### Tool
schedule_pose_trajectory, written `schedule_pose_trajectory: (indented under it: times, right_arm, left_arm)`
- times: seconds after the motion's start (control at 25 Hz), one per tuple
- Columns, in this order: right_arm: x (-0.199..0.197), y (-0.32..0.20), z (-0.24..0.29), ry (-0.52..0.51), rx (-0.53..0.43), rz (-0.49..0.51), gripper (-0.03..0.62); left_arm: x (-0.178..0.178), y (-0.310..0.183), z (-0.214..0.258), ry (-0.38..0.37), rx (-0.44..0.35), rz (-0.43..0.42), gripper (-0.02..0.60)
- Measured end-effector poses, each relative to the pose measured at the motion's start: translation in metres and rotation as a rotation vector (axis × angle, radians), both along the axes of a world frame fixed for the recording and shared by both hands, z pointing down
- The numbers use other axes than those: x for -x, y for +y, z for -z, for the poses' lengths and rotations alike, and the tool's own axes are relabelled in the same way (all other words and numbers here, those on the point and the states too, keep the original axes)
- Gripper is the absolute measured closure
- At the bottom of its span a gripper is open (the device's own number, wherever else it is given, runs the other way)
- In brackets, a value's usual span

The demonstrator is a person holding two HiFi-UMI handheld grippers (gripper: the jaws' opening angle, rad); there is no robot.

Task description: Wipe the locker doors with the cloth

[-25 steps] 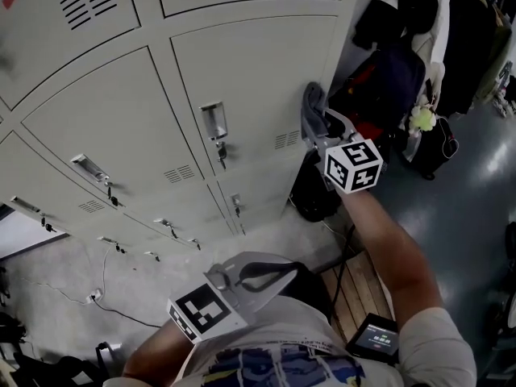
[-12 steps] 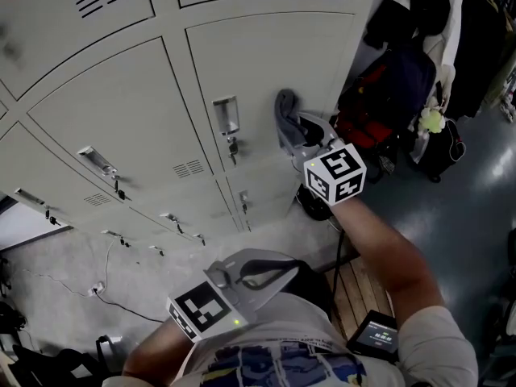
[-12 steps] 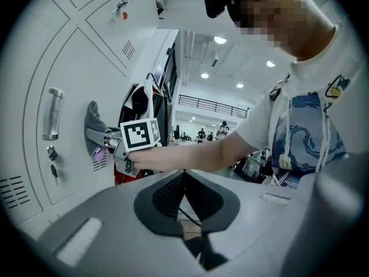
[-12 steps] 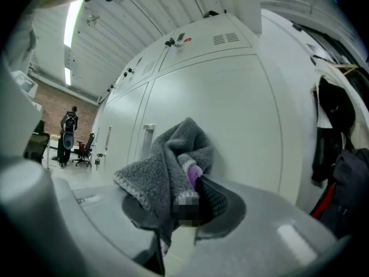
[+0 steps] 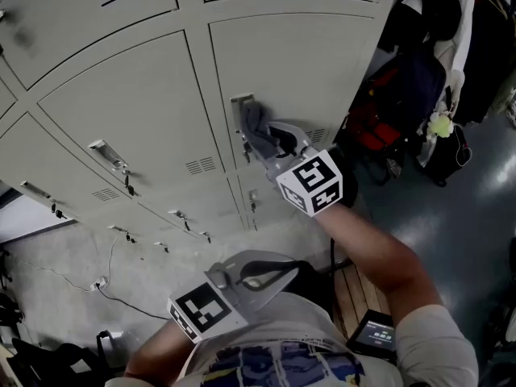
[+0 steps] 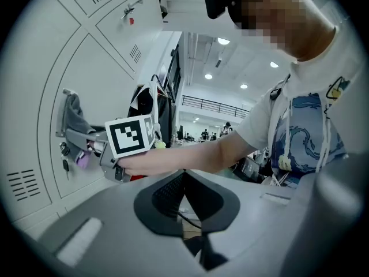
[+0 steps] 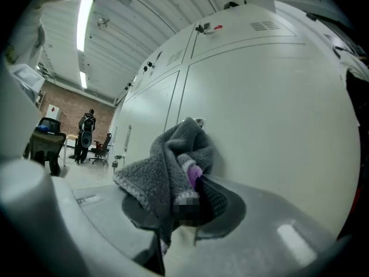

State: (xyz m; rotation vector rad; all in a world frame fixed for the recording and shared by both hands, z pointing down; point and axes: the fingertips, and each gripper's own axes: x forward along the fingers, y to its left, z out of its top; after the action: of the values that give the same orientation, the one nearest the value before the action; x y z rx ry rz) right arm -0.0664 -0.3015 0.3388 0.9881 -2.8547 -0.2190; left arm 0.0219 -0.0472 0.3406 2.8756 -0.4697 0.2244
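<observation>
Wiping is in hand: the right tool [image 5: 272, 138] is clamped on the grey cloth [image 5: 255, 123], which presses on the locker door [image 5: 314, 63] at its latch [image 5: 242, 103]. The left tool [image 5: 284, 269], jaws together and empty, hangs well below the latch. The next move likely calls for steady pressure past the latch.

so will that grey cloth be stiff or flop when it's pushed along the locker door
Probably floppy: the grey cloth droops in folds over the right gripper. Its fuzzy pile likely drags, not slips, on the locker door.

One grey cloth [image 5: 255, 122], two tongs [image 5: 260, 135] [image 5: 286, 271], one small screen [image 5: 376, 334]
</observation>
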Motion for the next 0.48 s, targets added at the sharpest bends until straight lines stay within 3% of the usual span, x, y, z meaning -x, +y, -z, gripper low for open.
schedule_pose_trajectory:
  times: [0.24, 0.48]
  right_arm:
    - [0.0, 0.005, -0.001, -0.001, 0.003, 0.014, 0.49]
    - [-0.041, 0.006, -0.011, -0.02, -0.001, -0.037, 0.49]
  left_arm:
    - [0.006, 0.0, 0.003, 0.004, 0.004, -0.001, 0.578]
    - [0.001, -0.003, 0.003, 0.016, 0.01, -0.021, 0.578]
